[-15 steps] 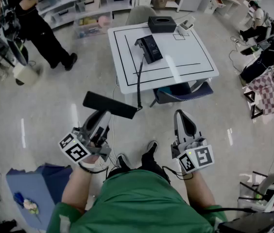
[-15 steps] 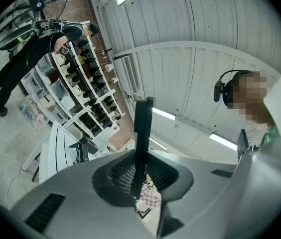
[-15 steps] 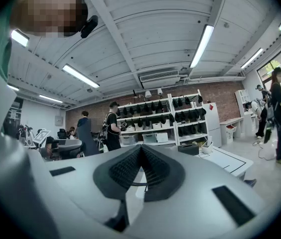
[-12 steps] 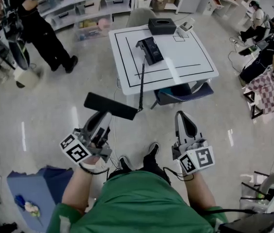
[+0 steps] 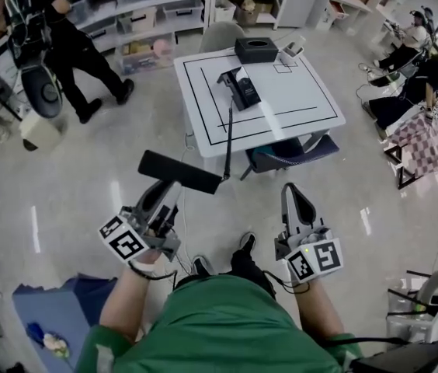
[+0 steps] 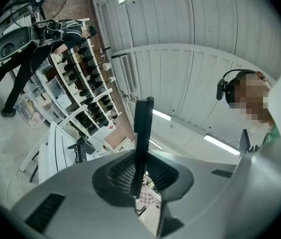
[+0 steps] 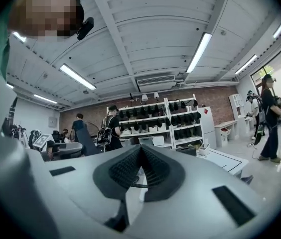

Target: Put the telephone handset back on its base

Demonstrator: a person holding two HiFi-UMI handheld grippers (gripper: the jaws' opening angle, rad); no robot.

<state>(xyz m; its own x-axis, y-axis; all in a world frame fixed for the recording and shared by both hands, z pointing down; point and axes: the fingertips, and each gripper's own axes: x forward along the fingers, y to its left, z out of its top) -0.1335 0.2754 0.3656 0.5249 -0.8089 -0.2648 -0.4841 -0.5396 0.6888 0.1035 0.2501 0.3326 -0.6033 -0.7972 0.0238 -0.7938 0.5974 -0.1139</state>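
The black telephone handset (image 5: 179, 172) lies crosswise in my left gripper (image 5: 168, 186), which is shut on it over the floor, well short of the table. In the left gripper view the handset (image 6: 141, 133) stands edge-on between the pads. Its base (image 5: 240, 86) sits on the white table (image 5: 304, 111), left of the middle, and a dark cord (image 5: 225, 142) runs from it over the table's near edge to the handset. My right gripper (image 5: 293, 194) is level beside the left, shut and holding nothing. The base (image 6: 79, 151) also shows far off in the left gripper view.
A black box (image 5: 255, 50) stands at the table's far edge. A blue chair (image 5: 289, 150) is tucked under its near side. Shelves (image 5: 149, 6) line the back wall, where a person in black (image 5: 71, 45) stands. Other people sit at the right (image 5: 413, 92).
Both grippers keep nearly the same place, the handset still held in the left. The person in black at the back left has taken a step. The view has shifted slightly.
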